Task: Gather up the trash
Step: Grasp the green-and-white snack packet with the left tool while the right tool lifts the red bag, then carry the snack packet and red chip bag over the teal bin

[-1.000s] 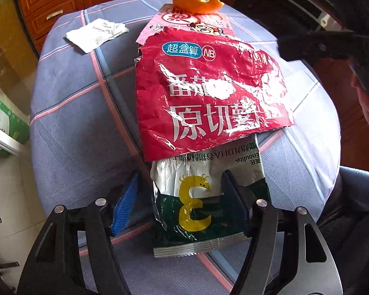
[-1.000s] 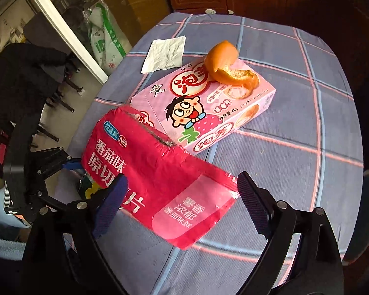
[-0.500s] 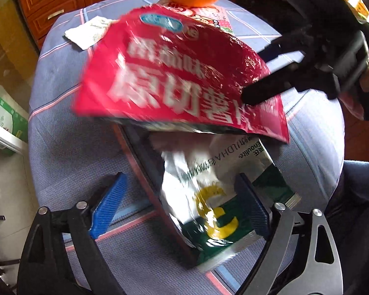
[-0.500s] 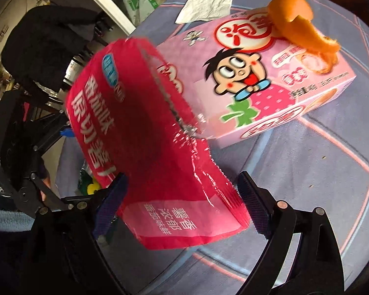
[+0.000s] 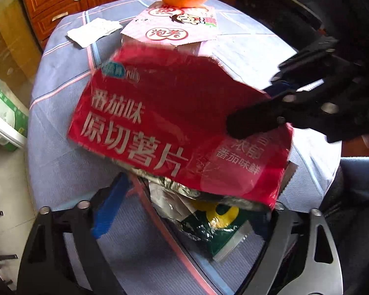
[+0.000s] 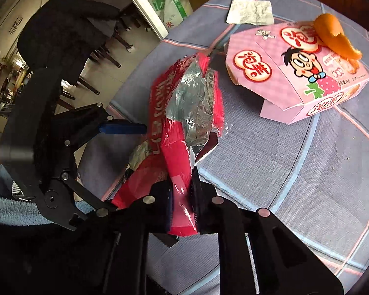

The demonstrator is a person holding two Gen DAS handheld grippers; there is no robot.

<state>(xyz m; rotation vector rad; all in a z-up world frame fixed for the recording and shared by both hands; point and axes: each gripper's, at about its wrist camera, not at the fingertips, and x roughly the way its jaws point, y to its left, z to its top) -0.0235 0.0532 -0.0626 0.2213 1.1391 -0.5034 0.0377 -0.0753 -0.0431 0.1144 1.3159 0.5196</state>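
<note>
My right gripper [image 6: 182, 196] is shut on one end of the red chip bag [image 6: 179, 152] and holds it lifted off the table; that gripper also shows in the left wrist view [image 5: 253, 123], pinching the bag [image 5: 164, 127]. My left gripper [image 5: 184, 211] is open around a green and silver wrapper [image 5: 214, 226] that lies on the table, half hidden under the red bag. A pink snack box [image 6: 297, 73] lies further back with an orange peel [image 6: 334, 36] on top. A white tissue [image 6: 251, 12] lies at the far edge.
The round table has a blue checked cloth [image 6: 295, 172]. A wooden cabinet [image 5: 59, 5] stands behind it. A dark chair [image 6: 69, 36] and green-printed bags [image 5: 5, 108] are on the floor beside the table.
My right gripper has closed on the red chip bag and lifted it off the green wrapper and the pink box. The left gripper stays open around the green wrapper.
</note>
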